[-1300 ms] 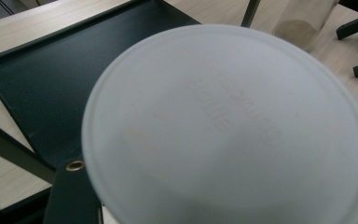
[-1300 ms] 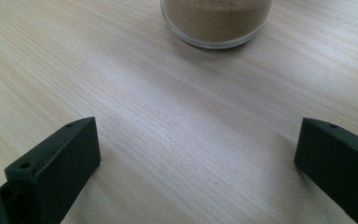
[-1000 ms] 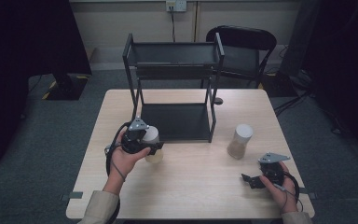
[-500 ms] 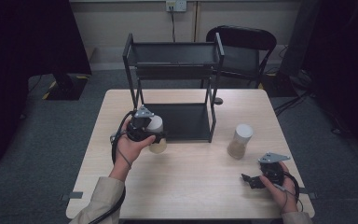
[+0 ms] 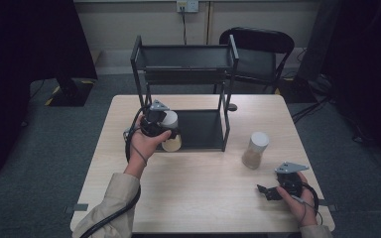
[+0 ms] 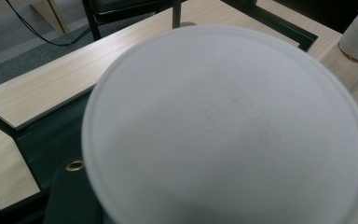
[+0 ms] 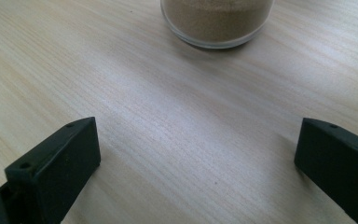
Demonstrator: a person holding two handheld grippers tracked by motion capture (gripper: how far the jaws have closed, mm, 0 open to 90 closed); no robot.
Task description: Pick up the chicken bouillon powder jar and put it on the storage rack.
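pale wood grain covers the desk (image 5: pixel 193 198), and a black metal shelf rack (image 5: pixel 183 64) stands at its far middle, its dark lower tray resting on the desktop. the left claw (image 5: pixel 164 130) is clenched around a jar with a white lid (image 5: pixel 170 130), held clear of the desk at the front left corner of the rack, just at the edge of the lower tray. the jar is tipped over in the grip, its white lid turned up towards the high camera and its tan contents showing below. in the left gripper view the white lid (image 6: pixel 228 130) sits right against the lens, faint raised lettering on it, with the rack's dark tray and the desk behind it; the jaws themselves are hidden by the lid there. a black cable loops down from the left claw along the person's beige sleeve (image 5: pixel 111 208).

a second jar (image 5: pixel 255 149), white-capped and part filled with brown powder, stands upright on the desk to the right of the rack, apart from it. the right claw (image 5: pixel 267 191) rests low at the near right part of the desk, released, its jaws spread wide with bare wood between them. in the right gripper view the second jar's glass base (image 7: pixel 216 21) stands ahead of the jaws, well apart from both. a dark folding chair (image 5: pixel 258 49) stands behind the desk.
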